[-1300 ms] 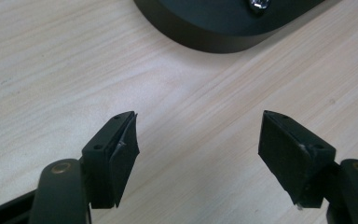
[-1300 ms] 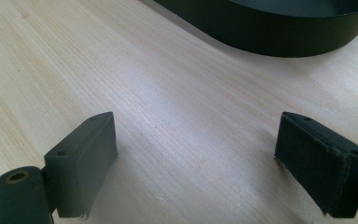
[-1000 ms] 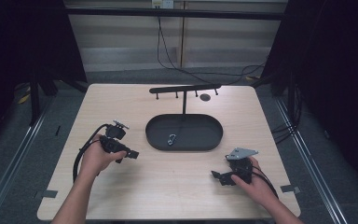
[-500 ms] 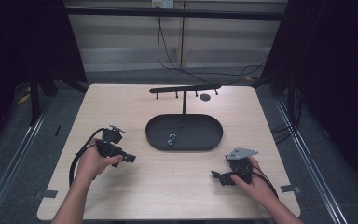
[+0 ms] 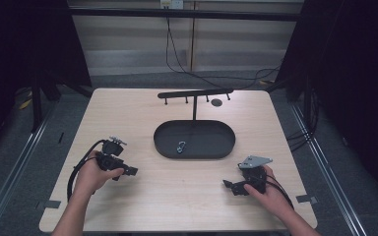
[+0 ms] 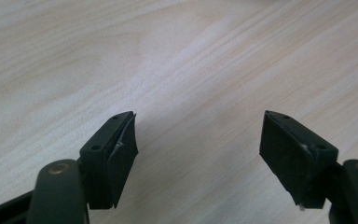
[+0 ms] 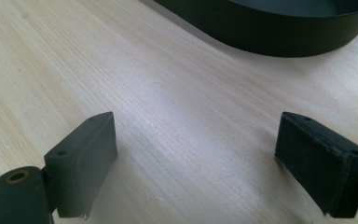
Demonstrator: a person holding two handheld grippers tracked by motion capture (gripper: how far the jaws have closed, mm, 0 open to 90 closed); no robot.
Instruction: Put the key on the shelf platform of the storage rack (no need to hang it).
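- Table (image 5: pixel 177 191): pale wood, fine straight grain.
- Tray (image 5: pixel 162 142): matte black oval; silver carabiner (image 5: pixel 180 146) inside at 9 o'clock.
- Left gripper (image 5: pixel 129 171), right gripper (image 5: pixel 228 184): black.

A carabiner (image 5: pixel 180 146) was seen lying in the black oval tray (image 5: pixel 195 152), between two grippers held low over the table (image 5: pixel 177 196).
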